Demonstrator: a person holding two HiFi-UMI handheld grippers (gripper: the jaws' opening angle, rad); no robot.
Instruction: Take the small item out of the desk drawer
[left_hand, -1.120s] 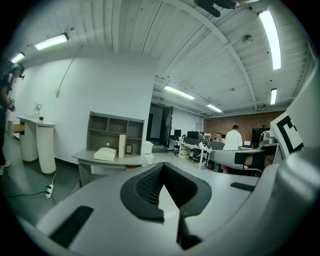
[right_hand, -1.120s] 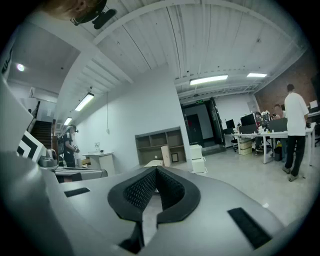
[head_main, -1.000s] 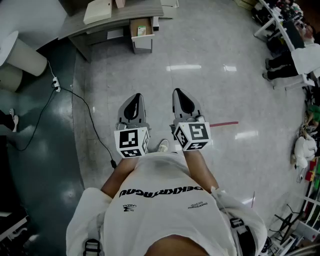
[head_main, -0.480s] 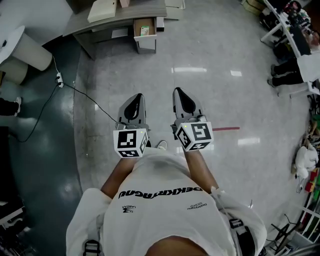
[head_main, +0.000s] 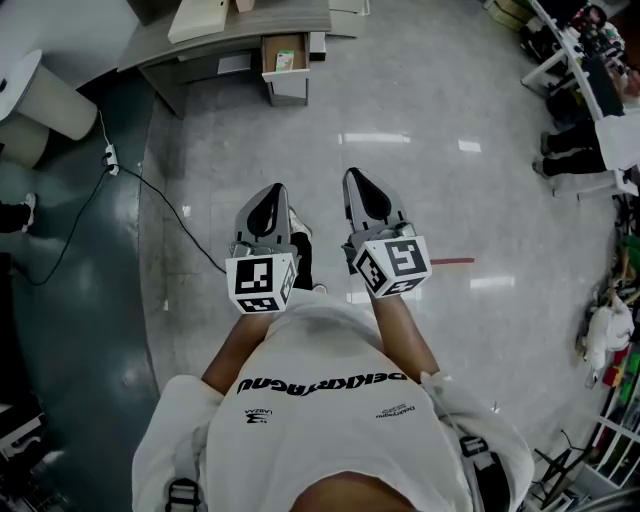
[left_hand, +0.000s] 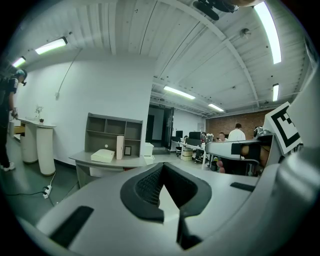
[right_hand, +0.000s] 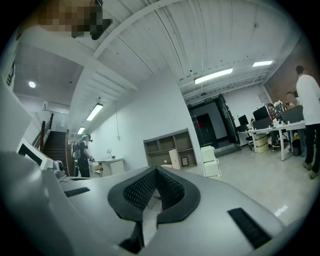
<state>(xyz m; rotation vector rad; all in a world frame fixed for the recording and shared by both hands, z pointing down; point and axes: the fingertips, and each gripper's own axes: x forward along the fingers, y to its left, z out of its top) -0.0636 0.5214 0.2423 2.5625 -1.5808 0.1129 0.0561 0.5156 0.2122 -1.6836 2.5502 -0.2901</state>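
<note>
In the head view a grey desk (head_main: 240, 32) stands far ahead at the top. Its drawer (head_main: 285, 72) is pulled out, and a small pale green item (head_main: 285, 59) lies in it. Both grippers are held in front of my chest over the floor, well short of the desk. My left gripper (head_main: 267, 203) is shut with nothing in it. The right gripper (head_main: 362, 190) also has its jaws together and holds nothing. The left gripper view looks over the shut pads (left_hand: 150, 186) to the desk (left_hand: 107, 162) and its shelf unit. The right gripper view shows the same shelf unit (right_hand: 167, 147).
A black cable (head_main: 160, 205) runs from a power strip (head_main: 110, 160) across the floor at left. A white round stand (head_main: 50, 105) is at the far left, a red tape line (head_main: 455, 261) to the right. Office desks and people (head_main: 590, 90) fill the right edge.
The floor and desk have shifted slightly in the head view as the person walks. A shoe now shows farther forward between the grippers. Both grippers keep their pose and stay shut.
</note>
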